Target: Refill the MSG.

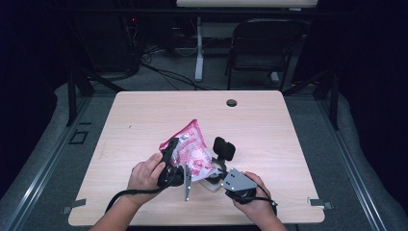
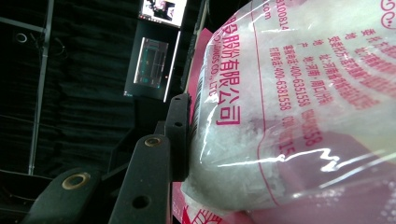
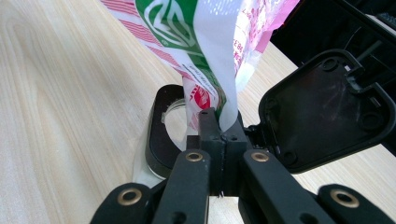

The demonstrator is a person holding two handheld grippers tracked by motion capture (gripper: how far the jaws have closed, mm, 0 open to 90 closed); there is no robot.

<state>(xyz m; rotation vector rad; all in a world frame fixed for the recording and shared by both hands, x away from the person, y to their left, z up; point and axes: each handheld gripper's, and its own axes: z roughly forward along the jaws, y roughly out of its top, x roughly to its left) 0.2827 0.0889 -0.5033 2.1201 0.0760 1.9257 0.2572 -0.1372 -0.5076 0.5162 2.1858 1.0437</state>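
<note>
The bag — clear plastic with pink and red print, packed with white crystals — is held tilted above the table, near its front edge, roughly at 6 o'clock from the round grommet hole. Its upper corner points toward 12 o'clock.

The left gripper is held in the left hand at the bag's 9 o'clock side. In the left gripper view, one black jaw lies flat against the bulging bag, with the plastic pressing in between the jaws; the grip is a clamp on the bag's body.

The right gripper, in the right hand, sits at the bag's 5 o'clock corner. In the right gripper view, its jaws are together, pinching a thin fold of the bag at their tips.

Directly beneath that fold stands a small clear jar with a black rim — its hinged black lid stands open at 3 o'clock of the rim. In the high view the lid rises at the bag's 3 o'clock.
</note>
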